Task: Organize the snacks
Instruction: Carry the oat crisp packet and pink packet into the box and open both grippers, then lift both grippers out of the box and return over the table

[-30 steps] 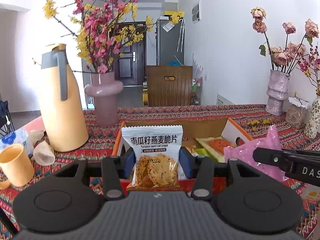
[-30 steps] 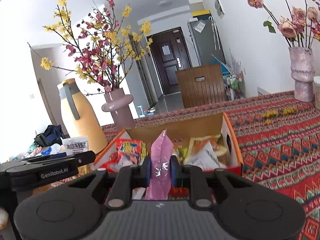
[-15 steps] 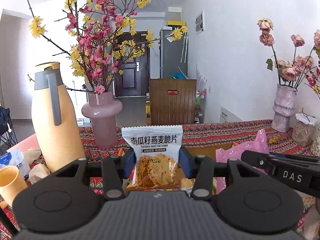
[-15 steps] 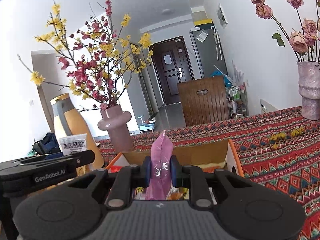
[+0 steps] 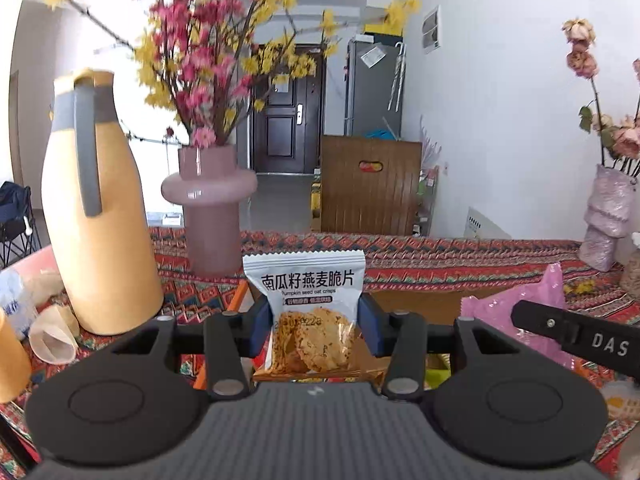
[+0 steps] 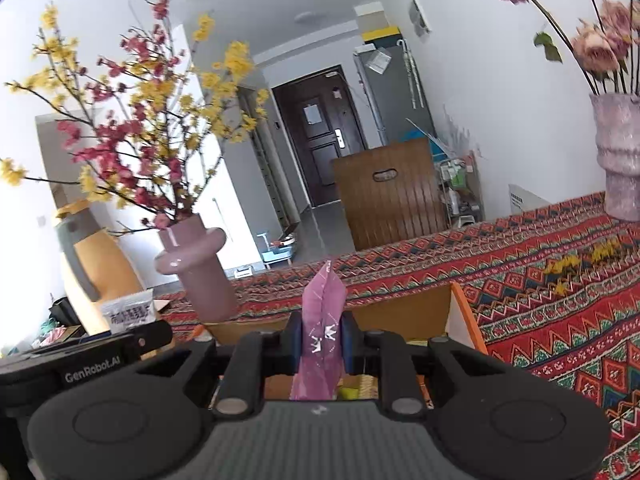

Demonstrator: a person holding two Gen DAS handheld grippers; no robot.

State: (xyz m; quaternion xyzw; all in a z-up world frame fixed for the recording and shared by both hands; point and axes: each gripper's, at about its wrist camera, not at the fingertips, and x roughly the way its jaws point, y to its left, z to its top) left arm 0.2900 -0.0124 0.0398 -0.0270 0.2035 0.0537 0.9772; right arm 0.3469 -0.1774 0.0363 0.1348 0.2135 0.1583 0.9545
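Observation:
My left gripper (image 5: pixel 313 330) is shut on a white pumpkin seed oat crisps packet (image 5: pixel 308 308), held upright above the near edge of an orange cardboard snack box (image 5: pixel 240 300). My right gripper (image 6: pixel 322 340) is shut on a pink snack packet (image 6: pixel 322 320), also over the box (image 6: pixel 460 312). The pink packet (image 5: pixel 516 312) and the right gripper show at the right of the left wrist view. The crisps packet (image 6: pixel 128 312) shows at the left of the right wrist view. The box's contents are mostly hidden behind the grippers.
A tall yellow jug (image 5: pixel 96 208) and a pink vase with flowering branches (image 5: pixel 210 208) stand at the left on the patterned tablecloth (image 6: pixel 560 288). Cups (image 5: pixel 52 336) sit at far left. Another pink vase with roses (image 6: pixel 620 160) stands at the right. A wooden chair back (image 5: pixel 370 188) is beyond the table.
Both grippers have risen and tilted up with their packets. The box has dropped low in both views and its contents have gone out of sight.

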